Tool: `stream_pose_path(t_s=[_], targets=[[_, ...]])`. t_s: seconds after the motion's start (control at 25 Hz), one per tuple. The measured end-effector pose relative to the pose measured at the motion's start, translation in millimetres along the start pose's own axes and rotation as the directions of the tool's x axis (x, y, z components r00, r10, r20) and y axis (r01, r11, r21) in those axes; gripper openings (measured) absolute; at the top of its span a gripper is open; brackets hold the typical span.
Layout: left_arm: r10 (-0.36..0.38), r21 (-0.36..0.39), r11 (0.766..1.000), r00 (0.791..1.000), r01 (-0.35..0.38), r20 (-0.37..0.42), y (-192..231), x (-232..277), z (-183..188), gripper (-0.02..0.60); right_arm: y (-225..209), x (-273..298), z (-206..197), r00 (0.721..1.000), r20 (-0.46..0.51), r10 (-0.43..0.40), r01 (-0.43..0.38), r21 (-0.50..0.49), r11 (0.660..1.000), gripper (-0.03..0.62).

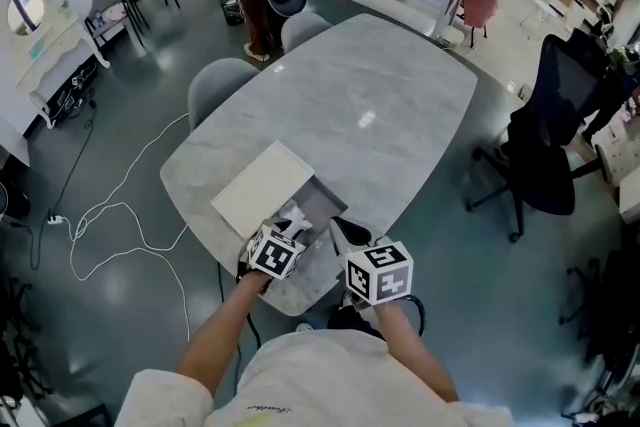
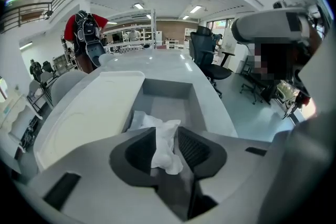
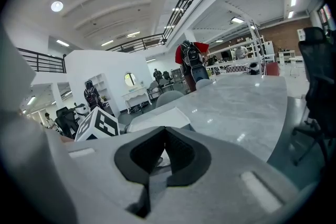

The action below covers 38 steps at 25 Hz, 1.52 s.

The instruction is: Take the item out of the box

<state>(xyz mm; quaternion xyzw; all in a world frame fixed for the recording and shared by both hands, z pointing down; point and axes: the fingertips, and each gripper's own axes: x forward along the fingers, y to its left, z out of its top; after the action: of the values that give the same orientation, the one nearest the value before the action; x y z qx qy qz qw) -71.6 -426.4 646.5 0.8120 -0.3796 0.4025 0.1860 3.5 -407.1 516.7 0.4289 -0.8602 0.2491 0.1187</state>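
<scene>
**Q:** Item one: your left gripper (image 2: pixel 167 136)?
**A:** Your jaws are clamped on a crumpled white wad (image 2: pixel 160 131) at the near end of the grey box (image 2: pixel 167 88). The wad's far part spreads over the floor of the box.

**Q:** Item two: the box itself?
**A:** It is open at the top and stands on the marble desk (image 1: pixel 380 115), close to your edge of it.

**Q:** Item three: the white lid (image 2: pixel 89 113)?
**A:** It lies flat on the desk, just beside the box on its left.

**Q:** Item four: your right gripper (image 3: pixel 166 136)?
**A:** Your jaws are drawn together with nothing between them. The gripper is just right of the box, at its near end.
</scene>
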Motion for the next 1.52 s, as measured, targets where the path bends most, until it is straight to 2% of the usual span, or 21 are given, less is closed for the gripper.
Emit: stream_pose_path(t_s=[0.16,0.48,0.72,1.28,1.52], targets=[[0.002,-0.001,1.0,1.0,-0.002,-0.025,-0.5,8.4,-1.1,0.11,-7.6,4.0,3.0,1.0,-0.009,0.013,-0.013,0.0,1.0,0.005],[0.019,0.052,0.999,0.993,-0.013,-0.114,0.8,26.3,-8.3,0.11,-25.2,9.1,4.9,1.0,-0.026,0.017,-0.017,0.011,1.0,0.005],[0.04,0.066,0.997,0.989,-0.03,-0.142,7.7,31.9,-9.5,0.11,-29.4,16.7,3.8,0.999,-0.034,0.026,-0.025,0.021,0.999,0.005],[0.029,0.052,0.998,0.993,-0.023,-0.116,4.9,30.2,-6.4,0.046,-25.9,14.0,-0.3,0.999,-0.034,0.013,-0.012,0.026,1.0,0.005],[0.001,0.04,0.999,0.998,0.001,-0.06,-2.4,20.4,3.5,0.035,-19.2,6.8,-2.2,1.0,-0.023,-0.002,0.002,0.023,1.0,0.005]])
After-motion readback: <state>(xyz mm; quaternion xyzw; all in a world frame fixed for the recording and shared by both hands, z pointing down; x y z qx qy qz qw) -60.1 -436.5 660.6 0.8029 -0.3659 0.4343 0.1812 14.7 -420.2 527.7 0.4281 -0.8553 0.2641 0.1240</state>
